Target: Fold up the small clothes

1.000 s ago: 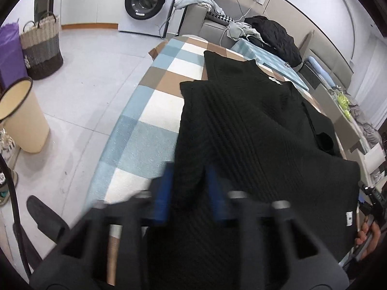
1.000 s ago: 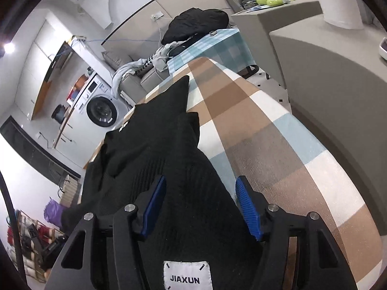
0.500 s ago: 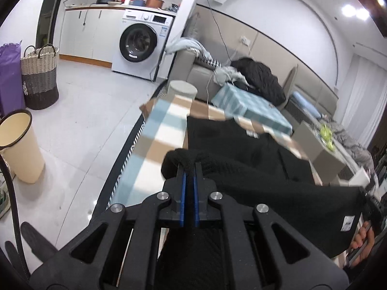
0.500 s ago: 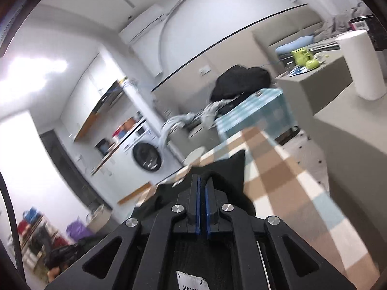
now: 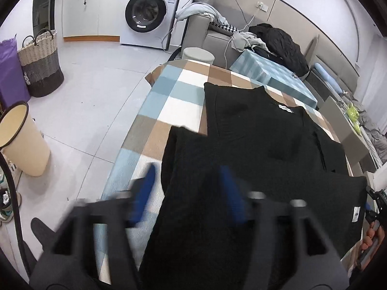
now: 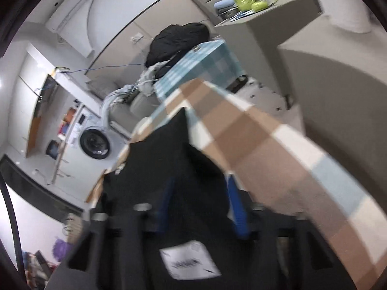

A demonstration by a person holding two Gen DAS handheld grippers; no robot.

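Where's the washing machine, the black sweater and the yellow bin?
washing machine [image 5: 146, 14], left wrist view, on its round door.
black sweater [image 5: 261, 145], left wrist view, on its middle.
yellow bin [image 5: 24, 145], left wrist view, on its side wall.

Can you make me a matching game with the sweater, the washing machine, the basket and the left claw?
Things:
1. black sweater
2. washing machine
3. woven basket
4. left claw

Places or states:
A. on the floor, beside a purple bag
B. open, blue fingers apart over the fabric
C. lying on the checked tablecloth
D. against the far wall, round door shut

Pairs: 1-C, 2-D, 3-A, 4-B
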